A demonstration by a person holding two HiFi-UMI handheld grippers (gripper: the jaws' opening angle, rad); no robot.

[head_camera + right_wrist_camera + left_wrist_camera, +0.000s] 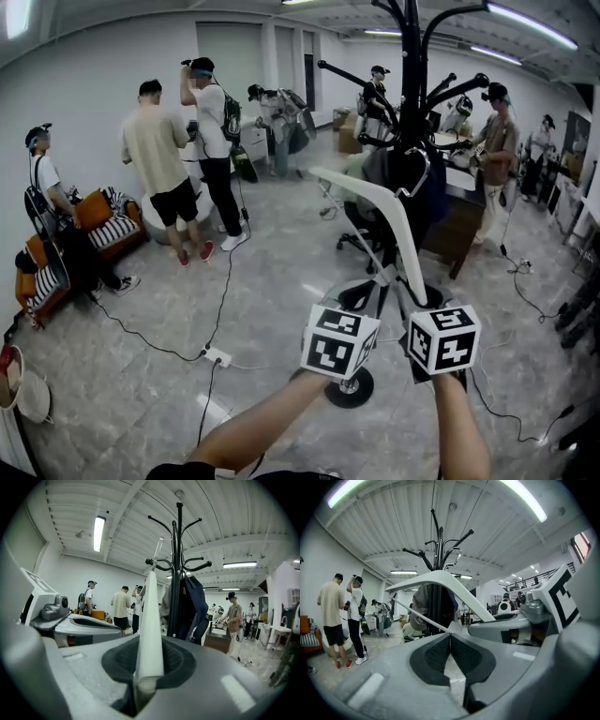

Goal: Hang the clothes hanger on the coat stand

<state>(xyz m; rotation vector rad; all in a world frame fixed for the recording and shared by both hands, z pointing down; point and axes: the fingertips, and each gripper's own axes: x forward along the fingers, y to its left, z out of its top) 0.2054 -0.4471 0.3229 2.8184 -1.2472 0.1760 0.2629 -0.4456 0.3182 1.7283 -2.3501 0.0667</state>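
Clothes hanger, white, is held up in front of the coat stand. Its long axis runs away from the person and rises, with the metal hook uppermost, near the stand's upper pegs. The left gripper has its fingers clenched on the thin crossbar's near end. The right gripper has its fingers grasping the tip of the hanger's near arm.

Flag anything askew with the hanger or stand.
The hanger is steeply tilted, not level: the right tongs grip one arm's end, the left tongs pinch its crossbar. The coat stand stands upright, dark garments already on it. Nothing looks damaged.
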